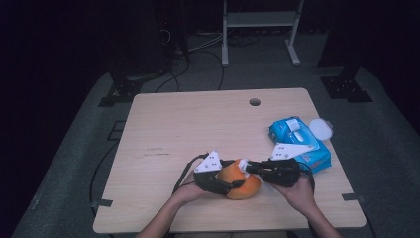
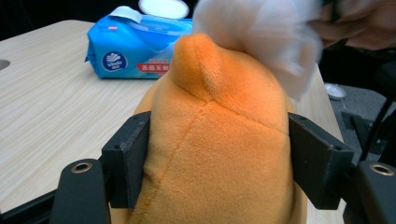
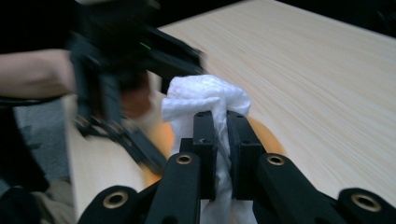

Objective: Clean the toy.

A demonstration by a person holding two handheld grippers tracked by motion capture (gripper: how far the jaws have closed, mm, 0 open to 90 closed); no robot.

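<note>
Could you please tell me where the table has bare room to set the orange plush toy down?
The table is bare across its left half and along the far edge up to the round hole. The near right is crowded: orange plush toy, both tools, and the blue wipes pack beside them.

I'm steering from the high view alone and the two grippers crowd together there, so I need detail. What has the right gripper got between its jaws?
Observer: A crumpled white tissue, pinched tight by the right gripper.
Operator: And the orange thing?
Observer: It's an orange plush toy; the left gripper is shut on its sides, both pads pressing into the fabric.
Operator: Is the tissue touching it?
Observer: Yes, in the left gripper view the tissue rests against the toy's top.
Operator: Anything behind it?
Observer: A blue pack of wipes, its flap open.
</note>
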